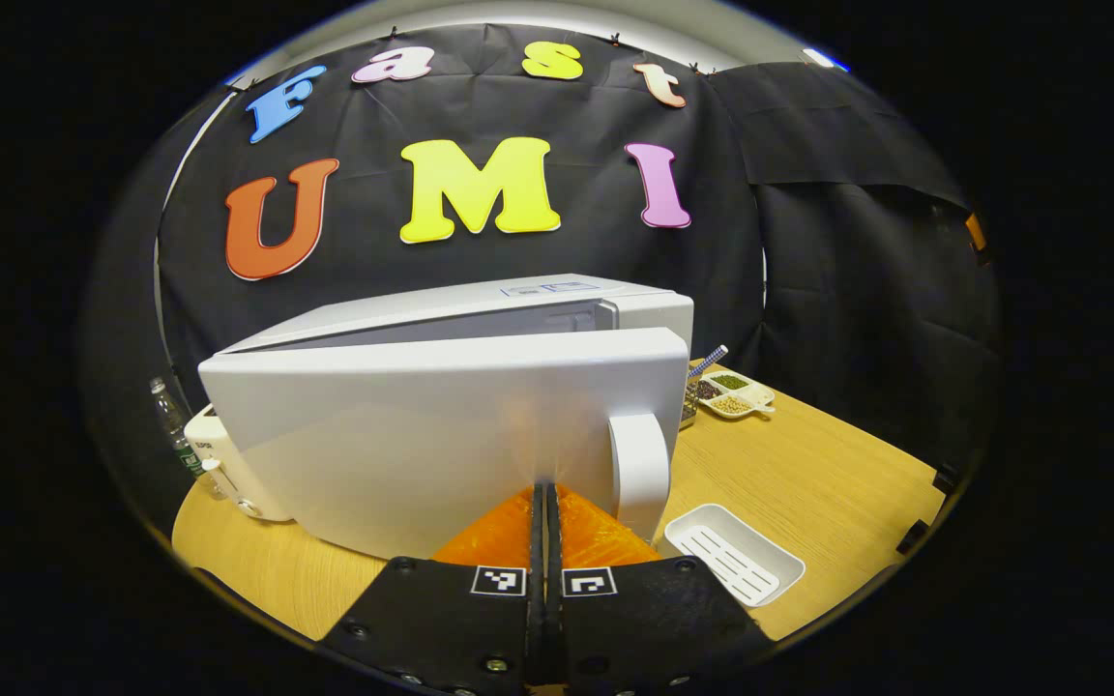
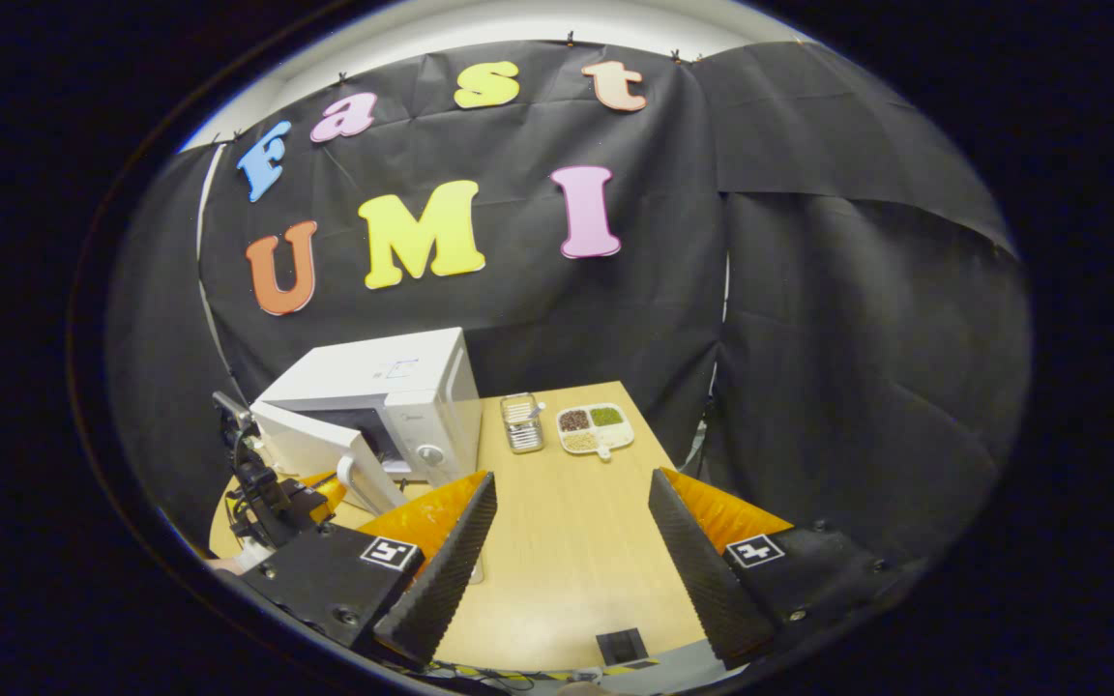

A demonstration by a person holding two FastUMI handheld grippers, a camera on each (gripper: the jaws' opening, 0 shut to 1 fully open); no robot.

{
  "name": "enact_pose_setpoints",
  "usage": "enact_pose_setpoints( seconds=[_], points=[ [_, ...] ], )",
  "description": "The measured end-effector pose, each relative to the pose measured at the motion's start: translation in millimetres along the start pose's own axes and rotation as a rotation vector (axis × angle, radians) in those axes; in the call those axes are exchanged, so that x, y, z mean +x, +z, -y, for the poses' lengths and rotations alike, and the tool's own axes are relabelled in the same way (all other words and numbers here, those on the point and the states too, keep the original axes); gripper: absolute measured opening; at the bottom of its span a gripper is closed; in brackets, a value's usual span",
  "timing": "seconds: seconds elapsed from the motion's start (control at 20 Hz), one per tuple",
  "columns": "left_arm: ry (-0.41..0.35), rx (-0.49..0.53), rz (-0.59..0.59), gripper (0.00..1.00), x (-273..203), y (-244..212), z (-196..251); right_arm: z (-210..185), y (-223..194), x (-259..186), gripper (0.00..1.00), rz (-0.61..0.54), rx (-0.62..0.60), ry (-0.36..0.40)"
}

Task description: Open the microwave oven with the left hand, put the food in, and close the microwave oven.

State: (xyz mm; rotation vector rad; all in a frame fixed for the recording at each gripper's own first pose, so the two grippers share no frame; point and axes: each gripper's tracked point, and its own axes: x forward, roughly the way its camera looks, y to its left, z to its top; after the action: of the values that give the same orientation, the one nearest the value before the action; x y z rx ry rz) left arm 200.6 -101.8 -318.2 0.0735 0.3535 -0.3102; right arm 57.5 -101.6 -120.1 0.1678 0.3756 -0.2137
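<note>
Left gripper view looks straight at the microwave oven [image 1: 480, 387], whose white door [image 1: 422, 435] stands partly ajar with its curved handle [image 1: 641, 469] at the right edge. The left tool [image 1: 545, 488] has its fingers pressed together, the tips right at the door's outer face beside the handle (whether they touch it I cannot tell). An empty-looking white tray [image 1: 733, 554] lies on the wooden tabletop [image 1: 828, 474] just right of the tool, and a divided dish of grains [image 1: 733, 393] sits farther back.

Right gripper view shows the right tool [image 2: 571, 493] spread wide over bare tabletop, gripping nothing. The microwave oven stands at the far left, door swung partway out, with the left tool in front of it. A metal tin [image 2: 521, 422] and the divided dish lie behind.
</note>
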Motion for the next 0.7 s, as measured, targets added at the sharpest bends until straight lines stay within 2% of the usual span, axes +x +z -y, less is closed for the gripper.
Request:
enact_pose_setpoints(
  seconds=[0.05, 0.1, 0.45, 0.55, 0.6, 0.7],
  points=[
    [-0.001, 0.006, -0.002, 0.0, 9, 1, 0, 7, -2, 0, 1.0, -0.004, 0.007, -0.013],
    [0.002, 0.01, 0.0, 0.0, 16, 1, 0, 12, -3, 1, 0.91, -0.006, 0.016, -0.025],
    [0.025, -0.008, -0.025, 0.0, 54, 4, -2, 31, -6, 7, 0.91, -0.028, 0.042, -0.071],
    [0.01, -0.019, -0.029, 0.0, 57, 2, 2, 35, -5, 11, 0.91, -0.036, 0.05, -0.078],
    [0.007, -0.01, -0.03, 0.0, 58, 3, 3, 35, -4, 13, 1.0, -0.037, 0.055, -0.077],
    [0.005, -0.009, -0.026, 0.0, 61, 3, 5, 34, -4, 16, 1.0, -0.04, 0.052, -0.075]
  ],
)
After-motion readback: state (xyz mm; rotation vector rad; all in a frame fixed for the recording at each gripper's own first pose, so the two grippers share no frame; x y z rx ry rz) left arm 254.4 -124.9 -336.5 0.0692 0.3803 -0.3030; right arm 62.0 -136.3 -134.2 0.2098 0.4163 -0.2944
